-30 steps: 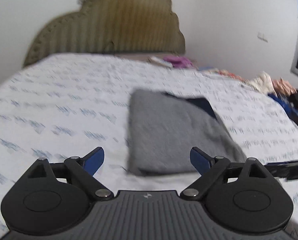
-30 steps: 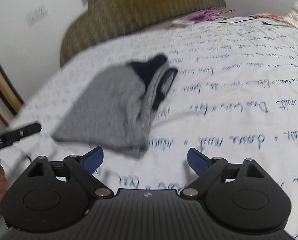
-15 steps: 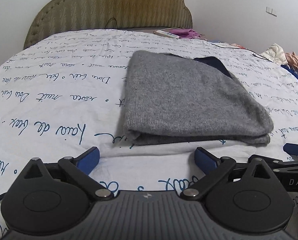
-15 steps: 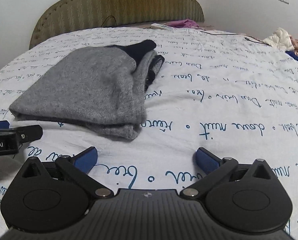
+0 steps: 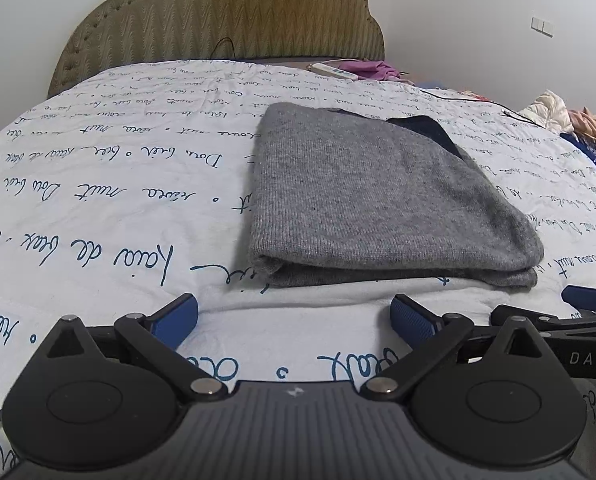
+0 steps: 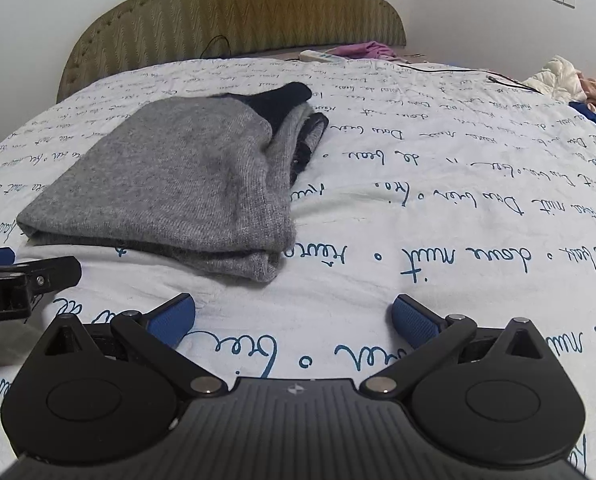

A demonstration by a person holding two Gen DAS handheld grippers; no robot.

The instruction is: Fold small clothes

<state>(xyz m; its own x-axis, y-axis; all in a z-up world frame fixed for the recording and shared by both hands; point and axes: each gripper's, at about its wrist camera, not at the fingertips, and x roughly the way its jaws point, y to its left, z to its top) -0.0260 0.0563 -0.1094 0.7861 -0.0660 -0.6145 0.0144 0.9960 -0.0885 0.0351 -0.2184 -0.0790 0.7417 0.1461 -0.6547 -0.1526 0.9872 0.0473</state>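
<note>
Nearest: left tool [image 5: 294,318] w/ jaws spread wide, nothing between the blue pads, low over the bed sheet [image 5: 98,200]. Right tool [image 6: 294,318] same – jaws wide, empty, sitting just right of the left one; each shows at the edge of the other's view.

Just beyond both: grey knit garment [image 5: 370,192], lying on the sheet, folded into a rough rectangle, several layers stacked. Near edge is a rounded fold w/ a lower layer peeking out under it. Right side is messier – layers splay, and a dark navy part [image 6: 282,100] sticks out at the far right corner.

Handling, my guess: soft, limp, light-ish but bulky knit; no stiffness, so it'll sag and layers will slide apart if pinched by one layer only. Fuzzy surface, so prob. grips fine. Best hold: near edge corners, one tool per corner, pads taking the whole stack. Fold looks about done; maybe tidy the right side.

Farther: white power strip [image 5: 334,71] and purple cloth [image 5: 372,69] by the padded headboard [image 5: 218,12]; a clothes pile [image 5: 570,120] at far right.
</note>
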